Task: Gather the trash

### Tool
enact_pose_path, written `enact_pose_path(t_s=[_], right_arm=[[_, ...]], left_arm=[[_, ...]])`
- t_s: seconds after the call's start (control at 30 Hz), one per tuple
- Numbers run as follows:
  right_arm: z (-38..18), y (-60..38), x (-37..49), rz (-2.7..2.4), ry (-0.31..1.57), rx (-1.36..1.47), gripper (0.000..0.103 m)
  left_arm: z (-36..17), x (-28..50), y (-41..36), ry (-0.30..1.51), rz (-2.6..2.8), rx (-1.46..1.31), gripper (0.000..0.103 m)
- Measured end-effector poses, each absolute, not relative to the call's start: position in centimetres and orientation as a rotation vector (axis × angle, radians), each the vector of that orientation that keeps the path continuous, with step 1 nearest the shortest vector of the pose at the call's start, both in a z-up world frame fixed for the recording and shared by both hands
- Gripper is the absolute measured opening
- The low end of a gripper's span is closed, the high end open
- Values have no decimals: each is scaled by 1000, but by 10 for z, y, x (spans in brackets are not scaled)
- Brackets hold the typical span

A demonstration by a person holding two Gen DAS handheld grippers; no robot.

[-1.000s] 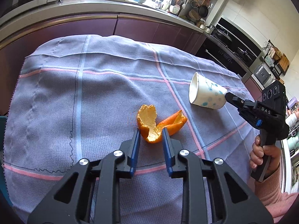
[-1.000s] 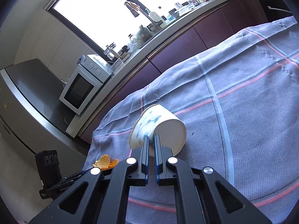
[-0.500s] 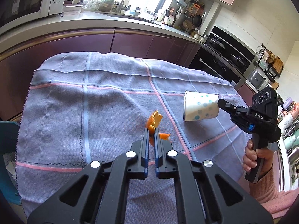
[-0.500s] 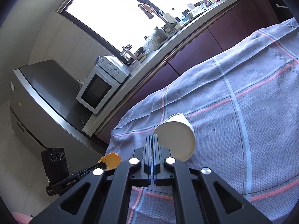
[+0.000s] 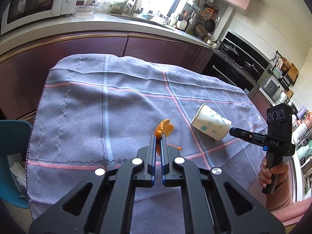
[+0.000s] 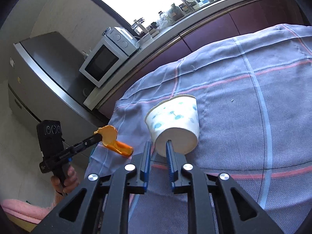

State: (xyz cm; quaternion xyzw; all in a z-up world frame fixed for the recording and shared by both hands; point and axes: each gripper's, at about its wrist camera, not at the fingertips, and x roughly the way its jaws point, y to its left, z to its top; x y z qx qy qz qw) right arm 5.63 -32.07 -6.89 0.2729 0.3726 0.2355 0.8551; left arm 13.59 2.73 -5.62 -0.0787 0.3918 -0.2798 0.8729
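Observation:
A curled orange peel [image 5: 164,127] hangs a little above the purple checked cloth [image 5: 97,107], and my left gripper [image 5: 158,135] is shut on its lower edge. The right wrist view shows the same peel [image 6: 110,134] at the tip of the left gripper [image 6: 99,136]. A white paper cup with blue dots [image 5: 211,124] lies on its side on the cloth, base toward my right gripper [image 5: 233,131]. From the right wrist, the right gripper [image 6: 158,142] has its jaws opening, one fingertip against the cup [image 6: 175,117] base, cloth showing between the fingers.
A teal bin [image 5: 13,136] with crumpled paper inside stands off the cloth's left edge. Dark cabinets and a counter with a microwave [image 5: 37,0] run behind the table. A hand in a pink sleeve [image 5: 273,175] holds the right gripper.
My left gripper shut on the orange peel and lifted it off the cloth. The right gripper, shut on the cup's base rim before, has parted its jaws and the cup lies on the cloth.

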Motion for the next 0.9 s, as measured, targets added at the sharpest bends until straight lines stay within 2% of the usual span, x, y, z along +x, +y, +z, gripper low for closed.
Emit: enact_pose_path(t_s=[0.07,0.17,0.57,0.63,0.9], right_arm=[[-64,-333,54,460,755,577,23],[-65,-348,68,421,752,626,46],[-97,-322,118,539,880,711,47],[-97,-318,116,559,876,711,43],[-89,-308,105,557,832,680,38]], left_arm=[[-56,136,28,818,-586,-167,4],[-55,135,28,812,-589,-166,4],[-61,133,34,831,-568,-172,4],[-62,134,36,833,-569,-175,5],[-60,132,37,816,-566,-153,4]])
